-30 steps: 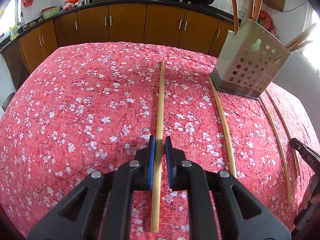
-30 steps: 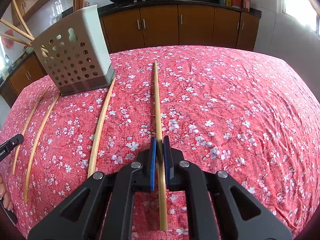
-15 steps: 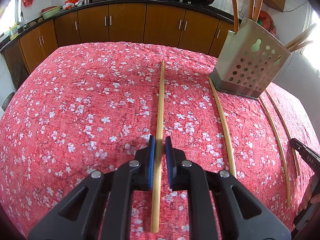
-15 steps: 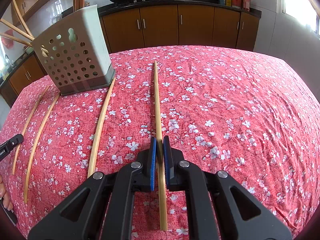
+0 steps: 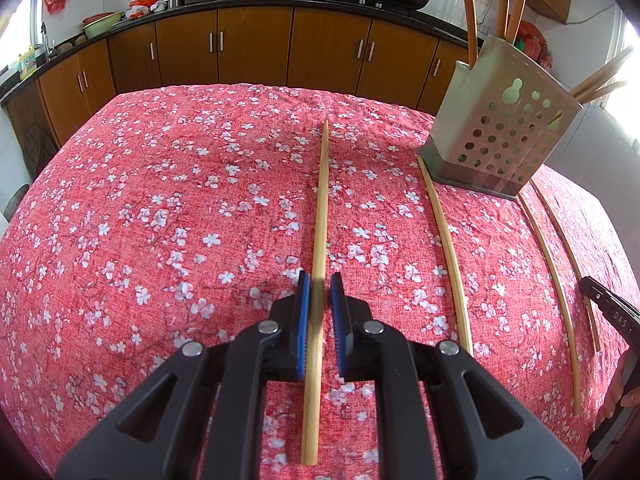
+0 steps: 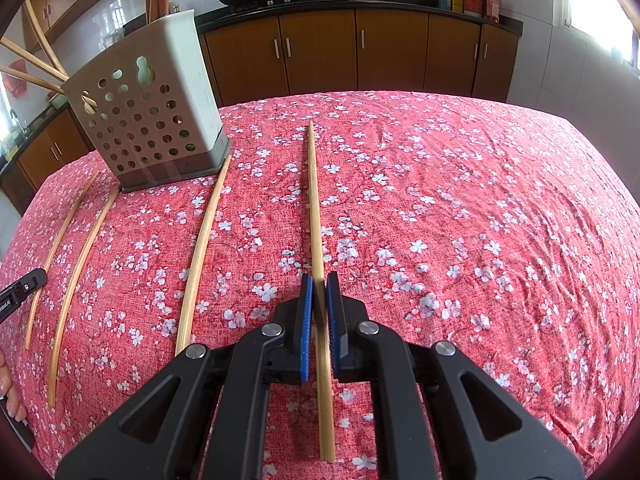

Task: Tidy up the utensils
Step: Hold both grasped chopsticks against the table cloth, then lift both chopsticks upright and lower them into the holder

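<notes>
In the left wrist view a bamboo chopstick (image 5: 322,200) lies on the red floral cloth, and my left gripper (image 5: 319,286) straddles it with jaws narrowly apart, a gap showing on the right side. In the right wrist view my right gripper (image 6: 319,285) is shut on another chopstick (image 6: 314,200), its blue pads (image 6: 306,296) pressing it. A perforated grey utensil holder (image 5: 500,128) with several chopsticks standing in it sits at the right; it also shows in the right wrist view (image 6: 148,112) at the left.
Three more chopsticks lie on the cloth beside the holder: one (image 6: 202,240) next to my right gripper and two (image 6: 78,248) further left. Wooden cabinets (image 5: 256,48) and a counter with woks stand behind the table. The other gripper's black tip (image 5: 608,308) shows at the right edge.
</notes>
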Demonstrator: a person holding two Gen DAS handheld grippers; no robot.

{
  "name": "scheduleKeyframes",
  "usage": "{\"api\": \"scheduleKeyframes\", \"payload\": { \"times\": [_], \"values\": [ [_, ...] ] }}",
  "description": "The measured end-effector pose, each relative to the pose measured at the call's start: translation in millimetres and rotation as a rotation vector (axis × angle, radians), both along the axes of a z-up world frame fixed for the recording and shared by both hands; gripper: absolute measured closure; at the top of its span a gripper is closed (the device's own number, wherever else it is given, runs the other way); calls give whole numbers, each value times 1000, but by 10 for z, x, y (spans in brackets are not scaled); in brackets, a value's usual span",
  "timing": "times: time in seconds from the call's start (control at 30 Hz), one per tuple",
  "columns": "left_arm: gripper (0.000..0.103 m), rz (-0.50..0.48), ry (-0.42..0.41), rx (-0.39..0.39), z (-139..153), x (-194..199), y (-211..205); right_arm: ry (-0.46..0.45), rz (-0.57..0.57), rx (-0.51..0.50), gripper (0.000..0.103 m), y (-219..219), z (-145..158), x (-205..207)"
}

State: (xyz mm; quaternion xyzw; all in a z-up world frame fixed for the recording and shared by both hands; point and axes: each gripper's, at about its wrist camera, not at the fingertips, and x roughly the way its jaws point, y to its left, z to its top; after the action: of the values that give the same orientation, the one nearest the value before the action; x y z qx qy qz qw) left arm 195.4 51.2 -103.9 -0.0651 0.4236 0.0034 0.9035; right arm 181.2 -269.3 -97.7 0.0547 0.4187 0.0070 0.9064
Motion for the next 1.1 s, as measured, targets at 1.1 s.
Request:
{"api": "scheduleKeyframes", "payload": {
  "times": [1.1],
  "values": [
    [92, -16, 4, 31, -17, -202, -28, 0, 7, 22, 95, -20, -23, -248]
  ]
}}
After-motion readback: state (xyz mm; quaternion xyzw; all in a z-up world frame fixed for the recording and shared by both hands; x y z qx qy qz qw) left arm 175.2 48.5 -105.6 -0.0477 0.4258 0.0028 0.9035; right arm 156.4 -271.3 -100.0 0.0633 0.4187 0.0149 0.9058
